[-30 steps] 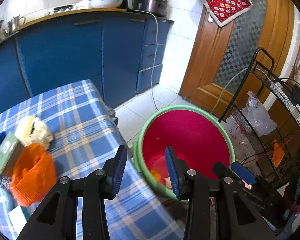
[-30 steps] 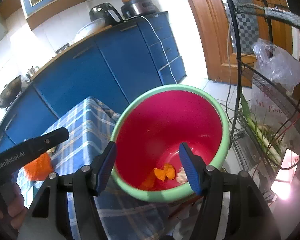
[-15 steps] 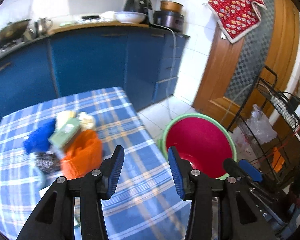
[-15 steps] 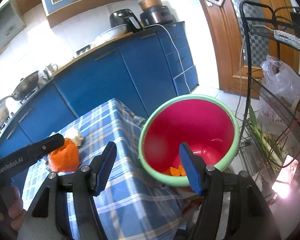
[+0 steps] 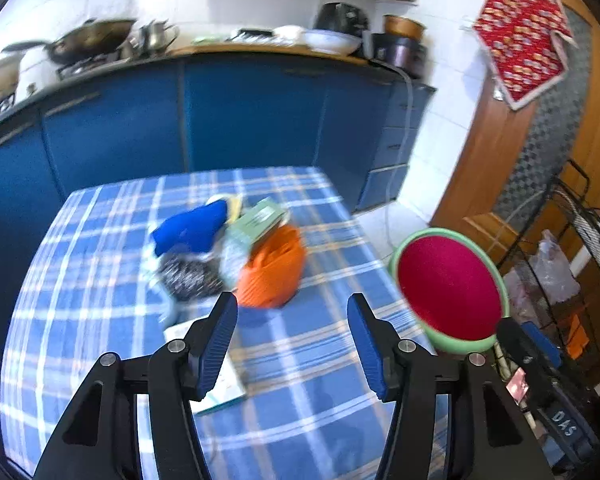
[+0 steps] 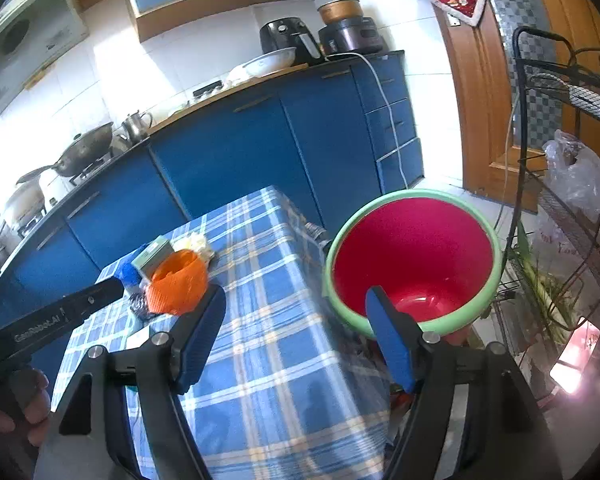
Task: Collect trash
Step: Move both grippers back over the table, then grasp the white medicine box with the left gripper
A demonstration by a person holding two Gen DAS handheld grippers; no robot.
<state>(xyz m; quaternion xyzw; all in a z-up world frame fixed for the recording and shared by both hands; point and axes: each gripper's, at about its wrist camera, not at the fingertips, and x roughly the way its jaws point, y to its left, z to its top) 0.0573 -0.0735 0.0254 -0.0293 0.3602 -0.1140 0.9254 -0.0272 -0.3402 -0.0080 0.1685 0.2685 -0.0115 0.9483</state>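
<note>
Both empty, jaws opening, the left hand-held gripper [image 5: 292, 340] and right hand-held gripper [image 6: 296, 332] have swung from the bin [image 6: 414, 256] back toward the desk [image 5: 100, 280] litter pile [image 5: 228, 252], implying another pickup.

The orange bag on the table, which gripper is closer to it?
Left. The left gripper hangs just short of the orange bag, jaws opening and empty. The right gripper sits off toward the red bucket, also opening, empty.
</note>
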